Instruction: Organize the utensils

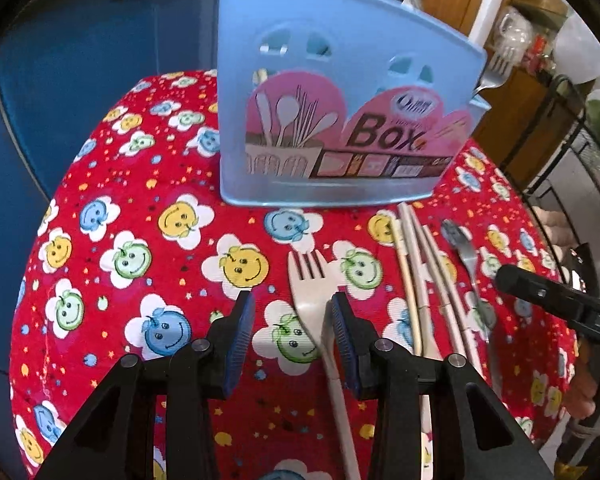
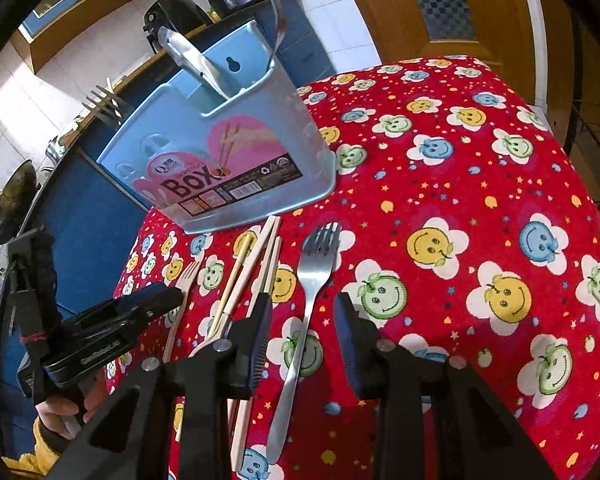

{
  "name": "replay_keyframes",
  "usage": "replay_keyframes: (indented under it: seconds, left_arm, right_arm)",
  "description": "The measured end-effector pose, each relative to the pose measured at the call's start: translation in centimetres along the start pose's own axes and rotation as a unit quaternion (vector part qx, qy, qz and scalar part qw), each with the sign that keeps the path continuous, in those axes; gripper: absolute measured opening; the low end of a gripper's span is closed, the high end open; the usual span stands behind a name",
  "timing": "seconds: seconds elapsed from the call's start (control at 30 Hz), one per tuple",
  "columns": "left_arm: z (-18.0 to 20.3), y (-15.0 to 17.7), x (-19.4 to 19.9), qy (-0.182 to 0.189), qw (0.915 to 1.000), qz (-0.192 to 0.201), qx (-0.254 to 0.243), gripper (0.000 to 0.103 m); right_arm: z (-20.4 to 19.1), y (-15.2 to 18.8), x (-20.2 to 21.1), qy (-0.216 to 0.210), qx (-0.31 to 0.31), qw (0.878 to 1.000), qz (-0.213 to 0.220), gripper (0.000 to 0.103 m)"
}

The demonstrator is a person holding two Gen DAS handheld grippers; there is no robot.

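Between the pads of my left claw (image 1: 293,332) lay the cream plastic fork (image 1: 314,300), flat on the tabletop's red smiley-face cloth (image 1: 148,264), tines pointing away from me. The jaws stood partly apart; the right-hand pad sat just beside the fork's neck, the other pad well clear of it, so nothing was gripped. My right claw (image 2: 302,338) was likewise partly apart, straddling the handle of the metal fork (image 2: 314,276), which lay on the cloth with its tines away from me and touched neither pad.

Between the two forks lay a loose bundle of cream chopsticks (image 1: 420,264), running roughly parallel to them; in the right wrist view they passed just under the left-hand finger (image 2: 256,332) of my right claw. Beyond the chopsticks' far tips, close by, stood the blue utensil box (image 1: 340,120) with its pink label. Another fork's (image 2: 102,106) tines rose behind its rim, and a metal utensil (image 2: 196,64) leaned out of its side pocket.
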State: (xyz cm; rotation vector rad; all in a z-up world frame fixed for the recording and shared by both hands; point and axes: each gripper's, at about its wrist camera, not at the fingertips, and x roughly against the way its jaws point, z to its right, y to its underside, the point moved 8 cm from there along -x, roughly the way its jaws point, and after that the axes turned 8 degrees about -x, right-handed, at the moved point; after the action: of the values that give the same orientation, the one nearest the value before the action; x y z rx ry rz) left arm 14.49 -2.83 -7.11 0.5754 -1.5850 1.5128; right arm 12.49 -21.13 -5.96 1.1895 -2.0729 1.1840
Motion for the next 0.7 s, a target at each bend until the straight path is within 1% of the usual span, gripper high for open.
replay_keyframes:
  seconds: [0.07,0.2,0.3,0.47,0.7]
  left_arm:
    - [0.1,0.0,-0.3,0.009,0.9999,-0.004,0.007,0.041]
    - [0.6,-0.1,-0.7,0.006,1.0000,-0.001,0.003,0.040]
    - [1.1,-0.3,-0.8,-0.002,1.0000,0.003,-0.006,0.027]
    - [2.2,-0.4,-0.9,0.020,0.9998,0.008,-0.007,0.026]
    - [3.5,-0.4,-1.0,0.025,0.9993,0.013,-0.025,0.026]
  right_arm:
    - [0.1,0.0,0.1,-0.001,0.000,1.000,0.000,0.036]
    - [0.5,0.1,0.2,-0.004,0.000,1.000,0.001,0.036]
    - [0.8,0.2,0.1,-0.006,-0.004,1.000,-0.001,0.036]
    - [1.2,0.4,-0.2,-0.009,-0.007,1.000,-0.009,0.036]
    - [1.2,0.0,-0.7,-0.014,-0.004,1.000,-0.019,0.036]
